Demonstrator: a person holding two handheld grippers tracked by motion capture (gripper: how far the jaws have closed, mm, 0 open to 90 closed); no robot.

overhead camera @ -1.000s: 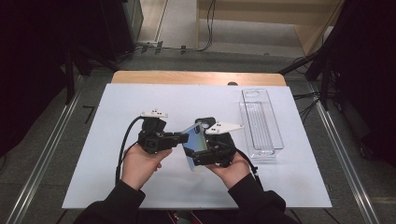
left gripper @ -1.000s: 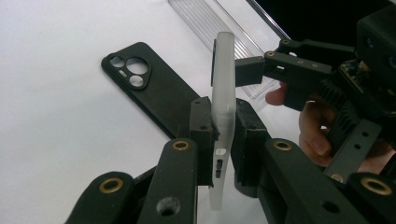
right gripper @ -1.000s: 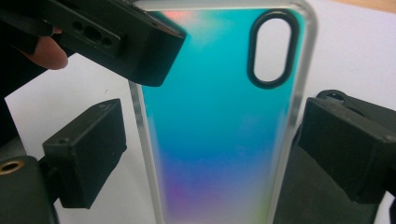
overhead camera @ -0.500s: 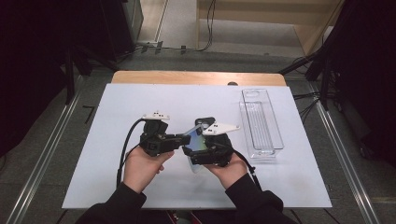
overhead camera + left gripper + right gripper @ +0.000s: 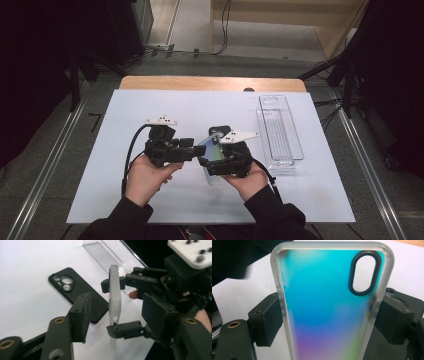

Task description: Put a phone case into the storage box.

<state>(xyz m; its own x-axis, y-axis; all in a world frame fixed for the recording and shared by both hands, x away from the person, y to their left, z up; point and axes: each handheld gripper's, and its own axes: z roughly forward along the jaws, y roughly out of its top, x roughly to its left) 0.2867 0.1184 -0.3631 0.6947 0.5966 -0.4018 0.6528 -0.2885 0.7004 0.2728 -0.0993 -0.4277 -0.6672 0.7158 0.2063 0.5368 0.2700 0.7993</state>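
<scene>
Since a second ago both grippers have drifted slightly toward me and the case has tipped more upright. My right gripper (image 5: 212,156) has its fingers (image 5: 265,317) clenched on the long edges of the iridescent phone case (image 5: 324,312), holding it off the white surface (image 5: 100,190), edge-on to the left gripper's camera. My left gripper (image 5: 196,152) sits just beside the case with its fingers (image 5: 80,315) spread apart, gripping nothing. A black phone case (image 5: 77,293) lies flat on the surface beyond, near the clear tray (image 5: 280,132). I judge this to be the handover step: next I should bring the left fingers around the case's free end, close them firmly, and only then let go with the right.
</scene>
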